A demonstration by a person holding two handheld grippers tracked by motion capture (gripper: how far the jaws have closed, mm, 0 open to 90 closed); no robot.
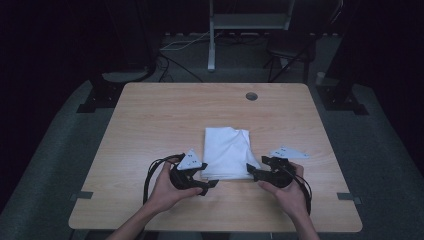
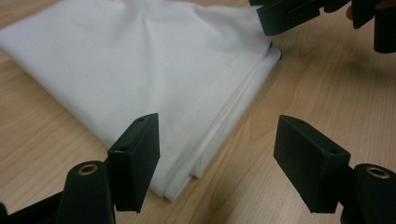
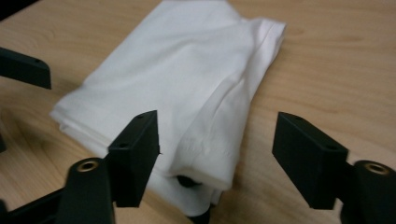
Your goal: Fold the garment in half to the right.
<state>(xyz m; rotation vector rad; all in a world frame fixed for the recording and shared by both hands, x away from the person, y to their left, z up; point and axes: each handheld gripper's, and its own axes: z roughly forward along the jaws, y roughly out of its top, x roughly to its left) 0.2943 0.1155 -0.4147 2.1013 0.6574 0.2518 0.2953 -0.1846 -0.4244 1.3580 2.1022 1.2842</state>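
My left gripper [image 1: 212, 184]: jaws apart, nothing pinched; the near left corner of the folded white cloth [image 1: 227, 153] lies just ahead between them.
My right gripper [image 1: 251, 171]: jaws apart too, not pressing — the cloth's near right corner sits between them.
Open room: bare table [image 1: 150, 120] to the outside of each gripper and beyond the cloth; the table's near edge is close behind my hands.
Gripper views: my left gripper view shows stacked layers along the cloth's edge, and the other gripper's jaw at its far corner; my right gripper view shows a turned-over fold.
Cloth axis: long side runs away from me — short edge faces my grippers.
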